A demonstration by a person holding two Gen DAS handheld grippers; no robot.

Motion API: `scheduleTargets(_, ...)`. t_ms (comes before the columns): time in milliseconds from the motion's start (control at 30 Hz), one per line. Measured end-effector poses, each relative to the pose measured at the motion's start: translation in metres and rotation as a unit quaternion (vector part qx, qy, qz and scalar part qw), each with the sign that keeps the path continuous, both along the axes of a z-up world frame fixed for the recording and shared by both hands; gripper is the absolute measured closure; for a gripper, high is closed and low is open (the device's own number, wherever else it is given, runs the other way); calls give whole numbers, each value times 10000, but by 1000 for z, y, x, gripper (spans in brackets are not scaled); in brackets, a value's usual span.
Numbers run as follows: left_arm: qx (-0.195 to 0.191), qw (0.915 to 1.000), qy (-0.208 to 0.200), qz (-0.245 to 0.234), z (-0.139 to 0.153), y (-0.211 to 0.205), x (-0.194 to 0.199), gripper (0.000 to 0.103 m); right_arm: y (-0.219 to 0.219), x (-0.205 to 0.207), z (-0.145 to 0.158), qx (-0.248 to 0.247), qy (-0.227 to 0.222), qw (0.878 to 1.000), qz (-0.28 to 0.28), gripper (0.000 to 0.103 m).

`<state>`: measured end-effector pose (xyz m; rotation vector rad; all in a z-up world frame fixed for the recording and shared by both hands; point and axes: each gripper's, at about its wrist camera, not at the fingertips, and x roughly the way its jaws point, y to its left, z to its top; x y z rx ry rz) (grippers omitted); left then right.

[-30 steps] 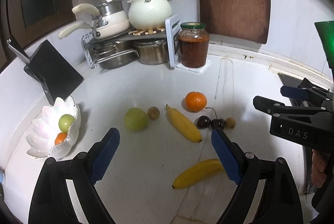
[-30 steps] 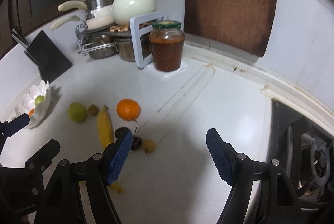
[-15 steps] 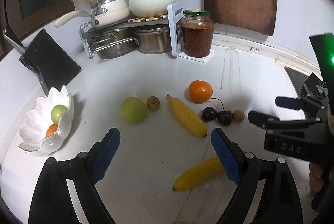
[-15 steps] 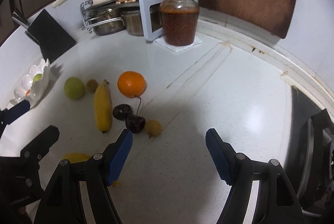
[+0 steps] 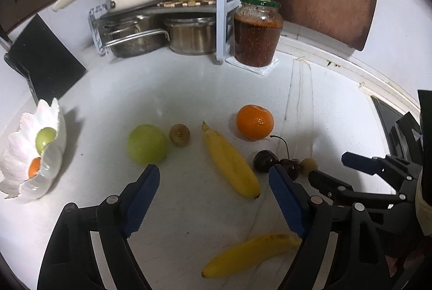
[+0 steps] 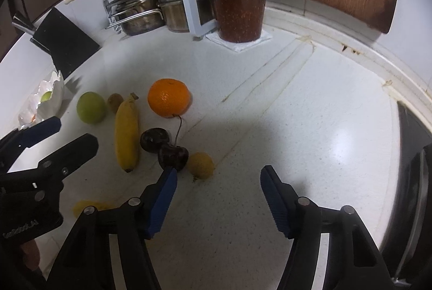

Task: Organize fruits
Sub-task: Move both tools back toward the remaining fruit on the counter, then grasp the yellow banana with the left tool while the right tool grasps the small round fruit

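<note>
Both grippers have dropped closer to the white speckled countertop since a second ago, so the fruit looms larger. Left gripper: jaws have just been closing, empty, astride the upper yellow banana, not touching it. Right gripper: jaws have also just narrowed, nothing between them, hovering just beside the small yellow-brown round fruit and the dark cherry pair. White petal-shaped bowl, well left of the banana, already holds two fruits. Judgement: two pickups imminent.
</note>
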<state>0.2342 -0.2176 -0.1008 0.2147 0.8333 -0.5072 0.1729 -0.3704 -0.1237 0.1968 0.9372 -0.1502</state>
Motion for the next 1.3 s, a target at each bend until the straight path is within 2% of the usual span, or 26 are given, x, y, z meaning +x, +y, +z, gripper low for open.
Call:
scheduleTargets(467,-25,9995,320,36,-14,-18,21,23,-6,8,-5,150,-68,9999,-13,48)
scheduleTargets(800,-12,9991,405,103,-21,-23,31,30,-6,14,-7,296,-130,9995,42,54)
scheduleTargets(1100,56,9980,614,137,-29,-19,36,44,-10,21,-9,504,-188,9985,-43,56)
scheduleTargets(1300,88,9982,597,63,-29,-19,34,45,-8,23,-10,501,-216,9985,-3,60)
